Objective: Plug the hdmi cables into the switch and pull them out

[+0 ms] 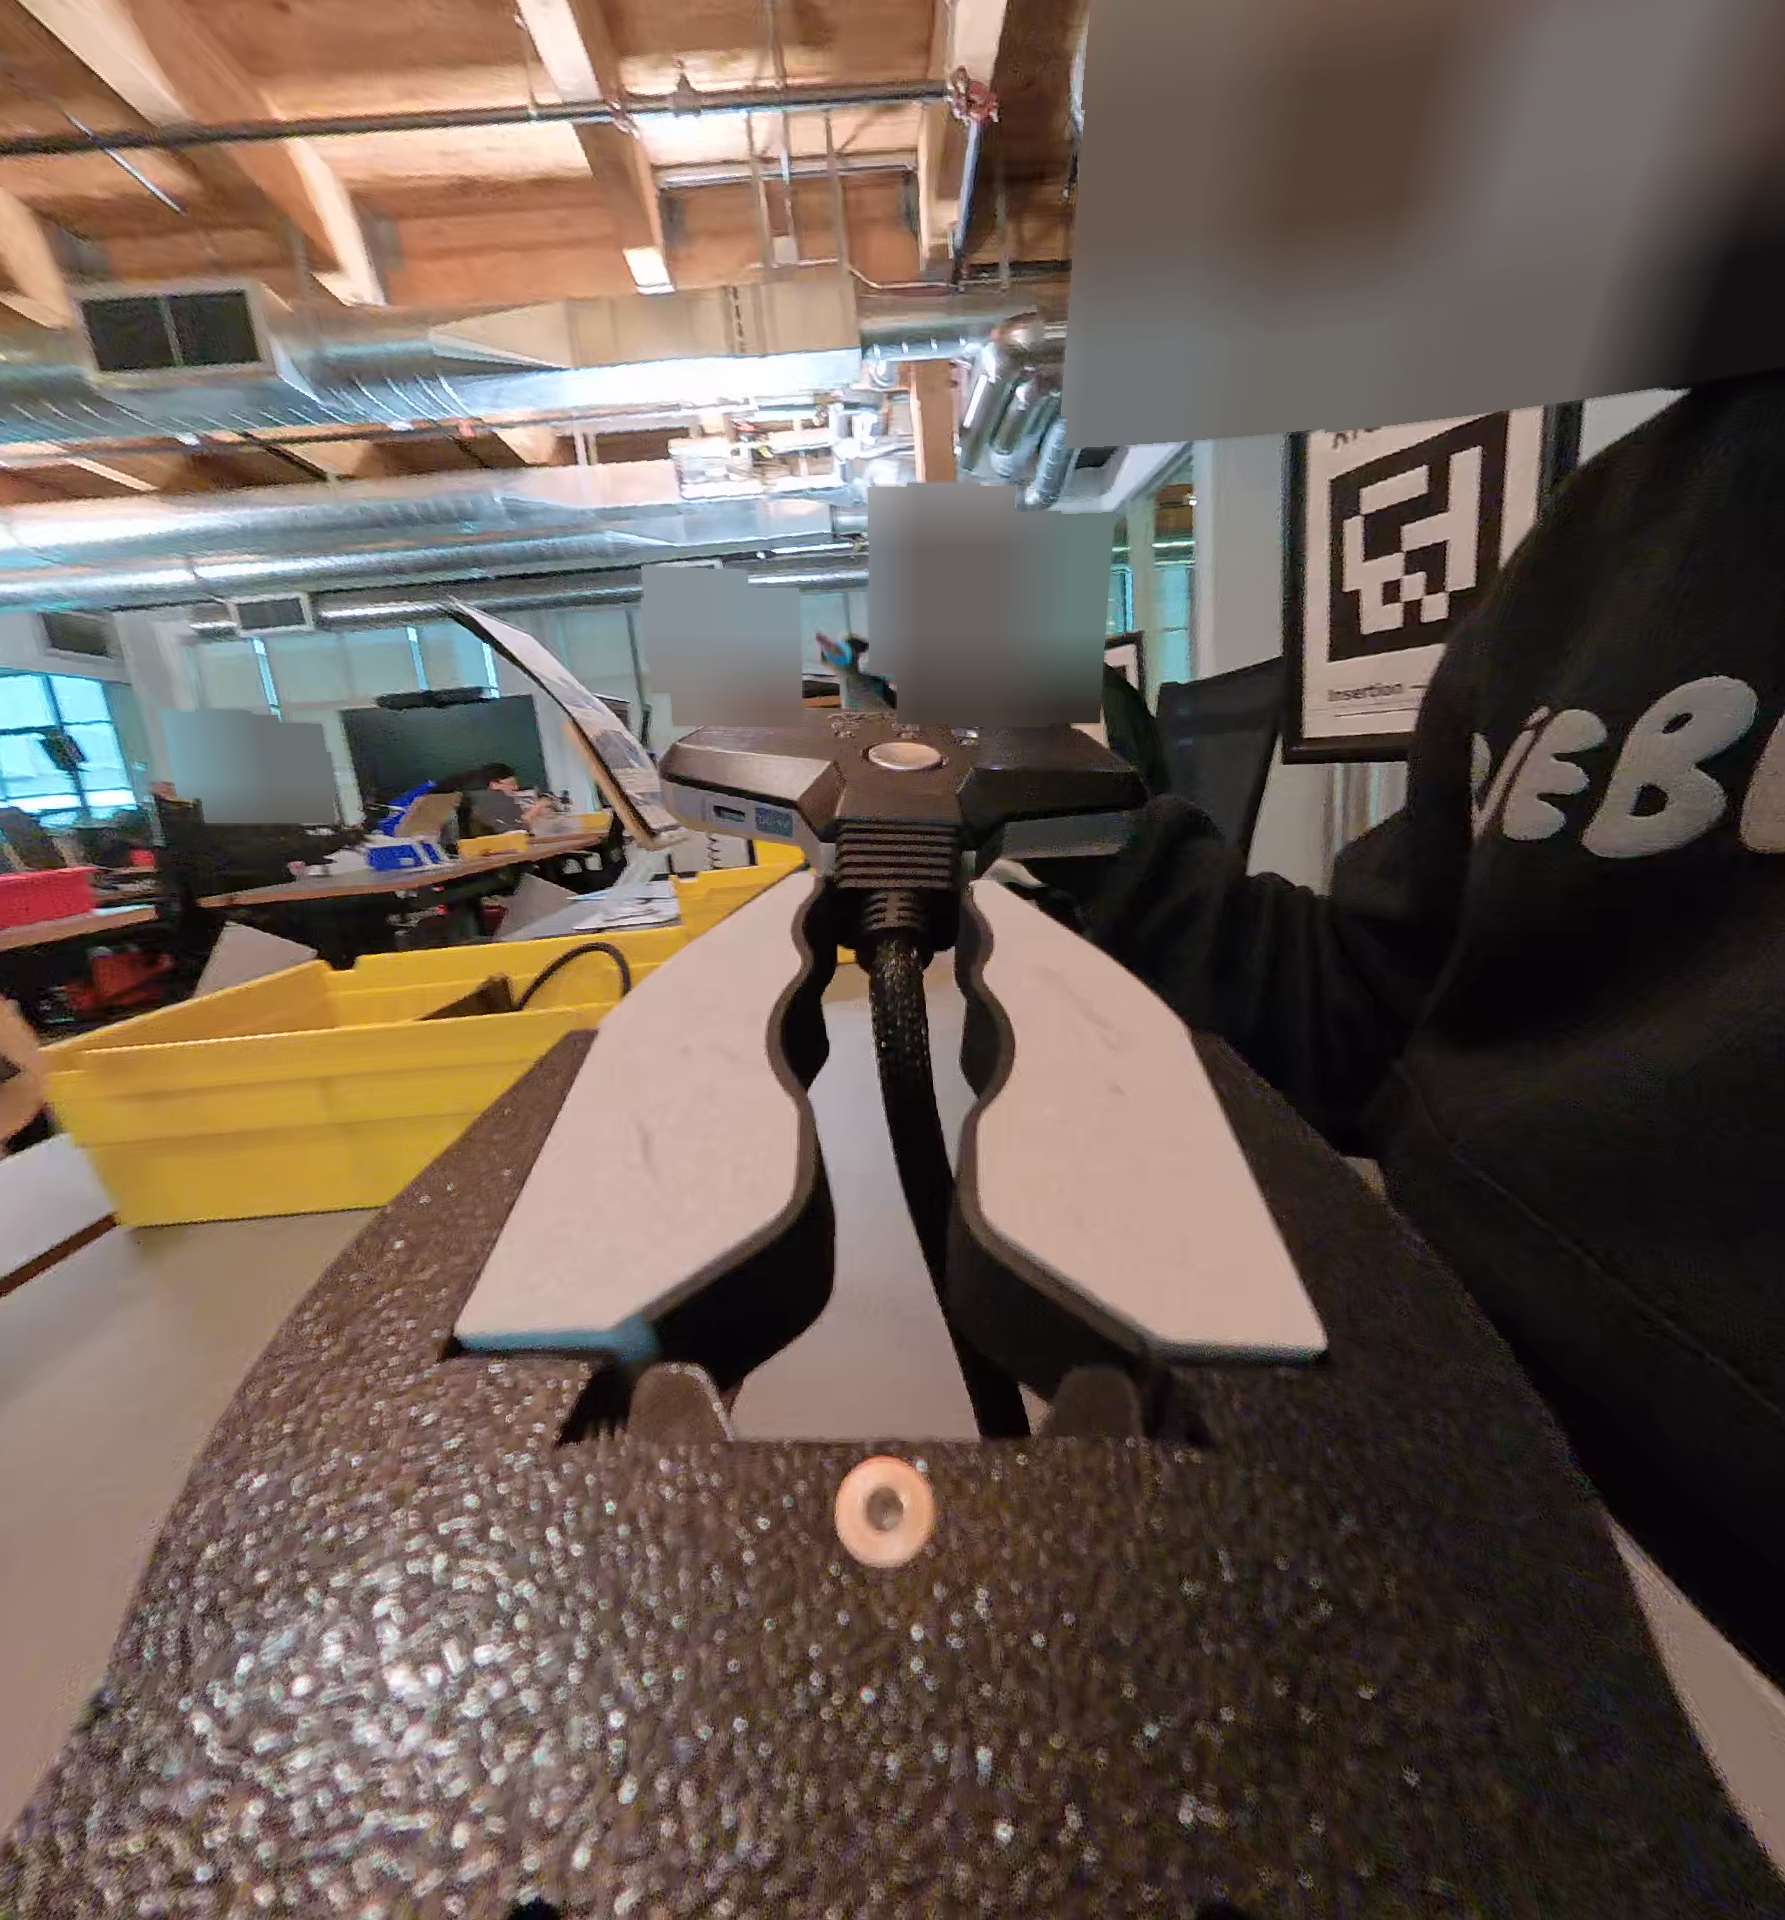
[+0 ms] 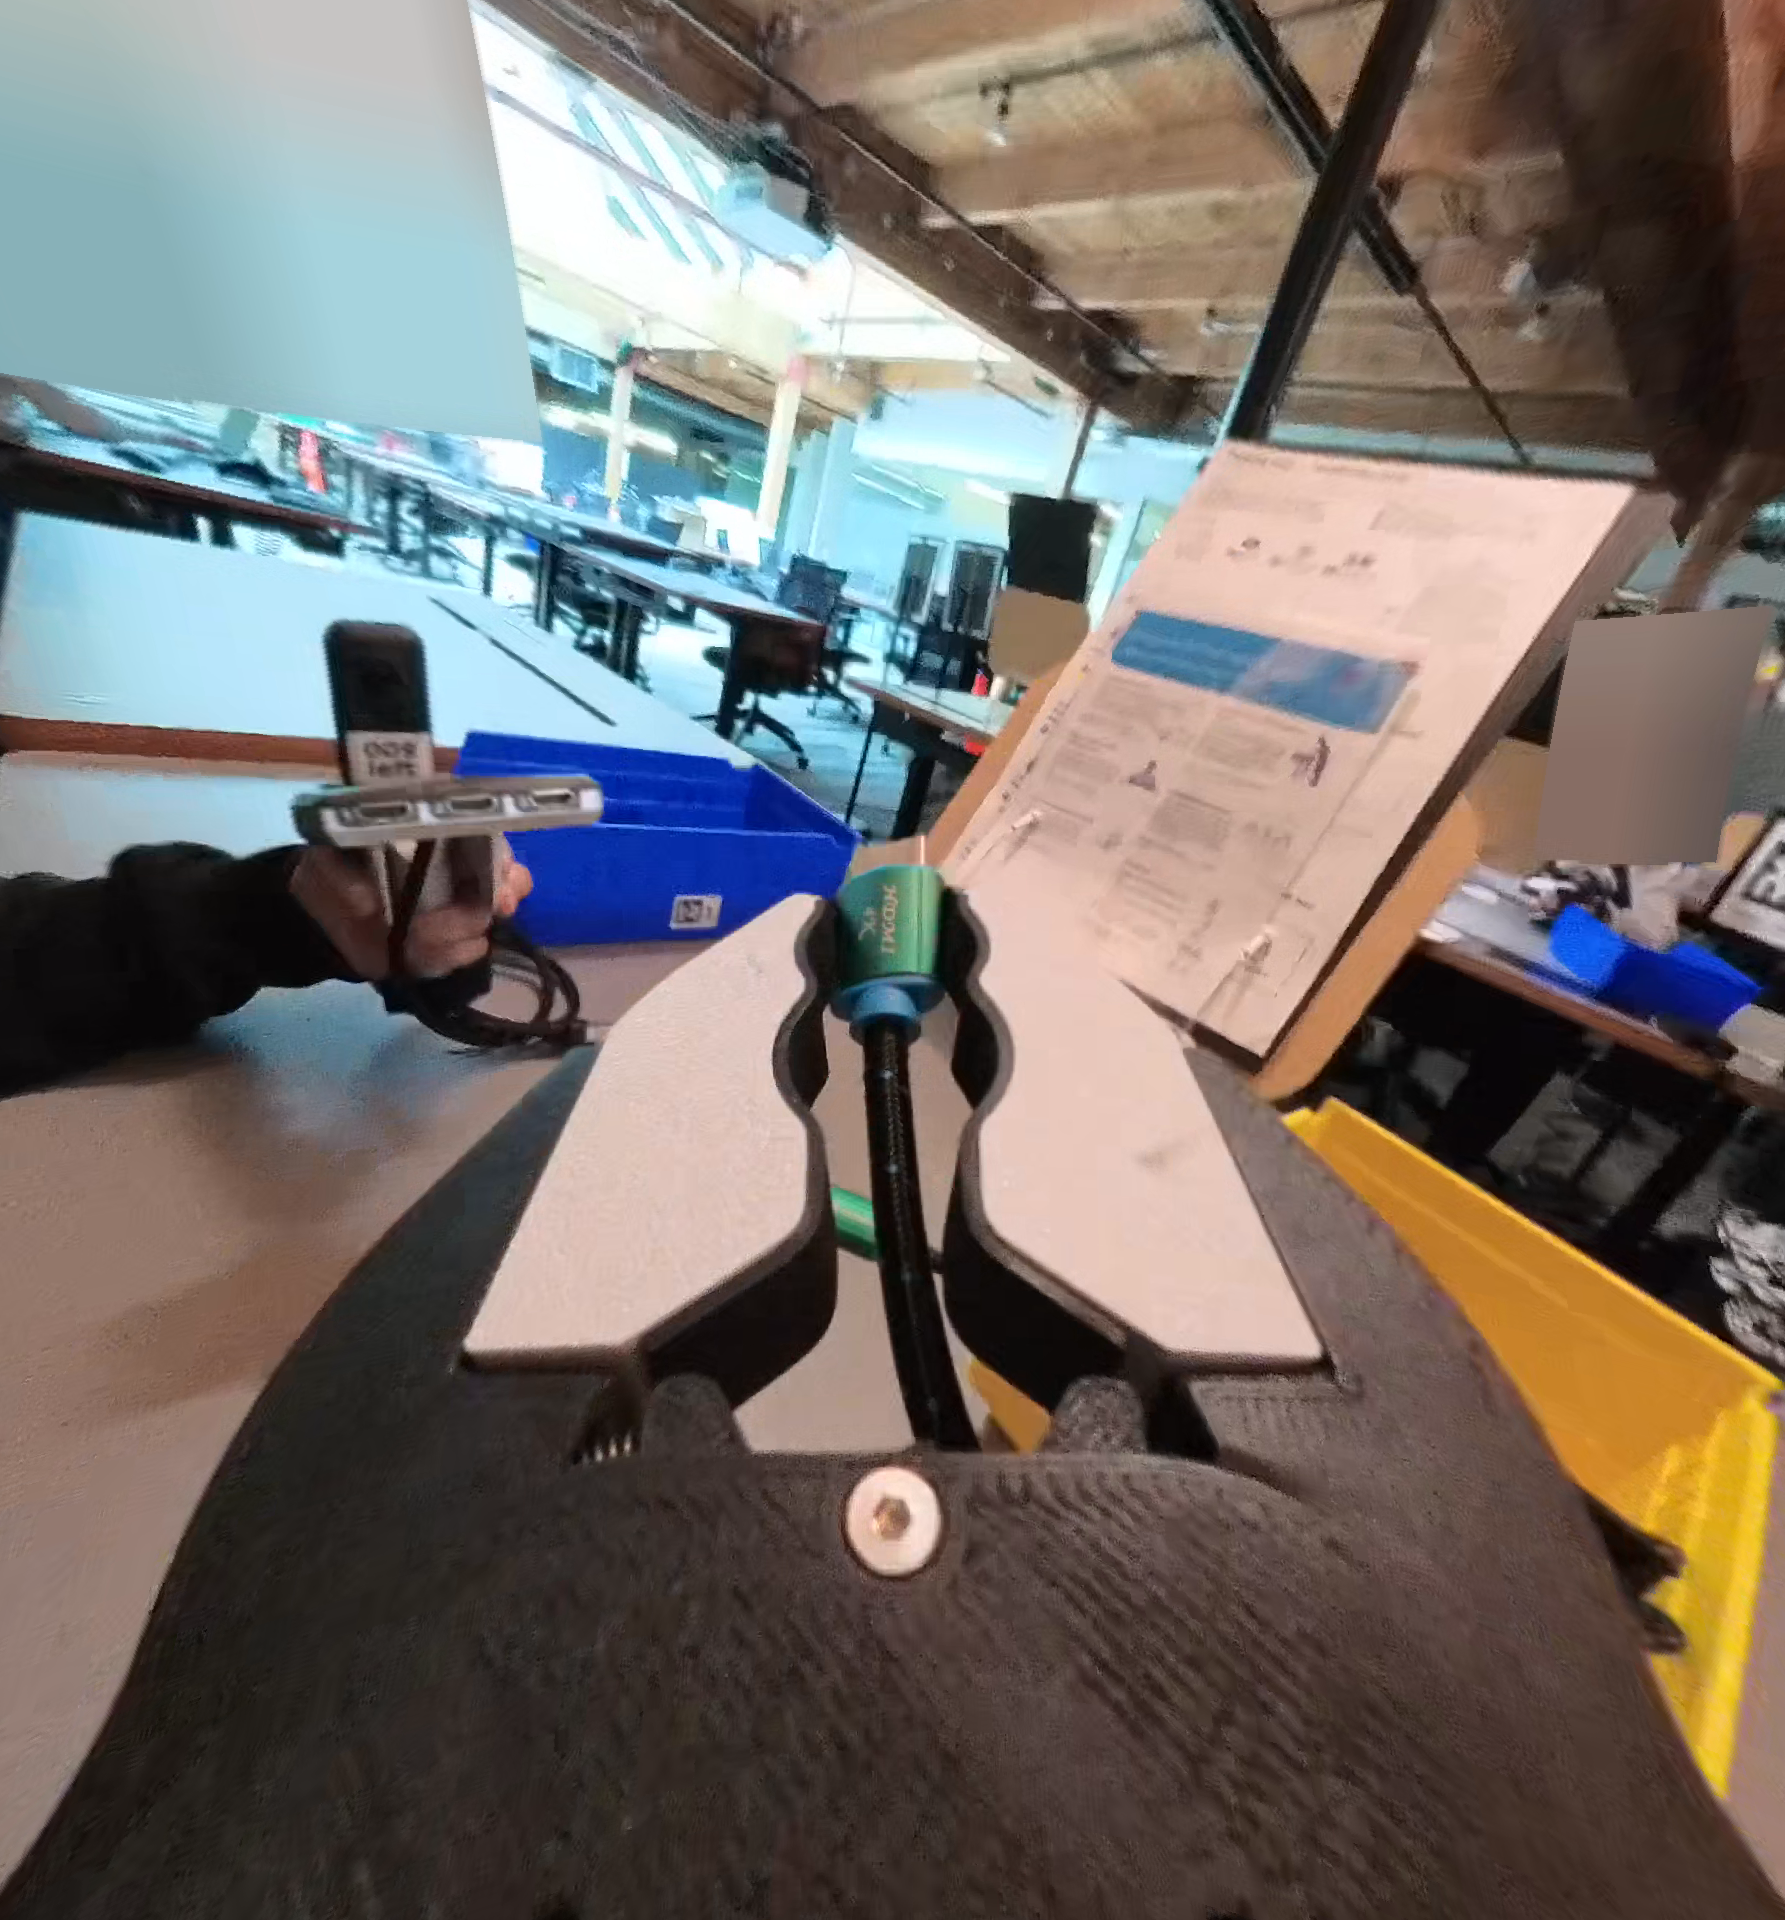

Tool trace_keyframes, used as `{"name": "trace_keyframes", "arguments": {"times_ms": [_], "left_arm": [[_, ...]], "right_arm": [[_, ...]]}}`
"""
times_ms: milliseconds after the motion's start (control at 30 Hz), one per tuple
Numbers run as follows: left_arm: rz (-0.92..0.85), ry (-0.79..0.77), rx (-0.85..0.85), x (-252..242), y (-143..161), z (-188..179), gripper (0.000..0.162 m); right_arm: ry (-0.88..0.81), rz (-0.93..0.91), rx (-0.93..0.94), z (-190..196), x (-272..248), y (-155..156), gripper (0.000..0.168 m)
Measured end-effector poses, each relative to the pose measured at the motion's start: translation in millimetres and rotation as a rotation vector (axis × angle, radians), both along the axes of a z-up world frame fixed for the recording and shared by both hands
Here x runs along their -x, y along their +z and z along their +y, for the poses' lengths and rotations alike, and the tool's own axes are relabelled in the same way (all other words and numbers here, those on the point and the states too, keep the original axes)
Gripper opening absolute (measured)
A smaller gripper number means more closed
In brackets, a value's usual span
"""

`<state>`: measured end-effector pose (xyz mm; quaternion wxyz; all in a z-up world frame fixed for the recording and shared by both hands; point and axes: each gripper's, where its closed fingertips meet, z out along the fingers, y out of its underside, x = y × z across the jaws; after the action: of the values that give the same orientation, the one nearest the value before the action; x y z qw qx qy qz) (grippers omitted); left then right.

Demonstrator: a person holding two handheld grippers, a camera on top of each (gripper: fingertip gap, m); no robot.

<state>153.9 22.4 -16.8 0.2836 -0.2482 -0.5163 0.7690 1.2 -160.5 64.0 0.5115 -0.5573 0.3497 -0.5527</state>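
My left gripper [image 1: 893, 904] is shut on the ribbed black cable collar [image 1: 896, 857] of the HDMI switch [image 1: 898, 774] and holds it in the air. The switch is black with a round silver button. Its braided black cable [image 1: 898, 1018] runs back between the fingers. In the right wrist view the switch [image 2: 448, 808] is at the far left, with three ports facing me. My right gripper [image 2: 888, 935] is shut on a green HDMI plug [image 2: 888, 920] with a blue collar. Its black cable [image 2: 898, 1143] runs back between the fingers. Plug and switch are well apart.
A grey table [image 2: 192, 1143] lies below. A yellow bin [image 1: 275, 1081] shows in both views [image 2: 1553, 1351]. A blue bin [image 2: 659, 842] stands behind the switch. A tilted instruction board [image 2: 1252, 748] stands ahead on the right. A person in black [image 1: 1594, 1039] is close.
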Motion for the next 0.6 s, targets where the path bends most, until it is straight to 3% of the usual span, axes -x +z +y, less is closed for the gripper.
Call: {"name": "trace_keyframes", "arguments": {"times_ms": [100,200,267,500,600], "left_arm": [[-0.012,-0.018,-0.011,4.8,-4.3,-1.0,0.022],[-0.006,-0.023,-0.020,4.0,-6.7,-0.5,0.022],[-0.011,-0.035,-0.028,5.5,-9.0,-0.5,0.022],[-0.034,-0.038,-0.051,9.5,-14.4,-3.9,0.022],[-0.024,-0.046,-0.050,8.4,-13.4,-2.4,0.021]], "right_arm": [[-0.029,-0.141,0.050,-7.5,16.6,25.3,0.021],[-0.161,-0.167,0.111,-37.4,17.6,40.3,0.021],[-0.162,-0.099,0.138,-56.2,2.5,38.4,0.021],[-0.141,0.361,0.089,-129.9,-84.2,-35.4,0.020],[-0.153,0.439,0.146,-148.1,-111.2,-62.9,0.021]]}}
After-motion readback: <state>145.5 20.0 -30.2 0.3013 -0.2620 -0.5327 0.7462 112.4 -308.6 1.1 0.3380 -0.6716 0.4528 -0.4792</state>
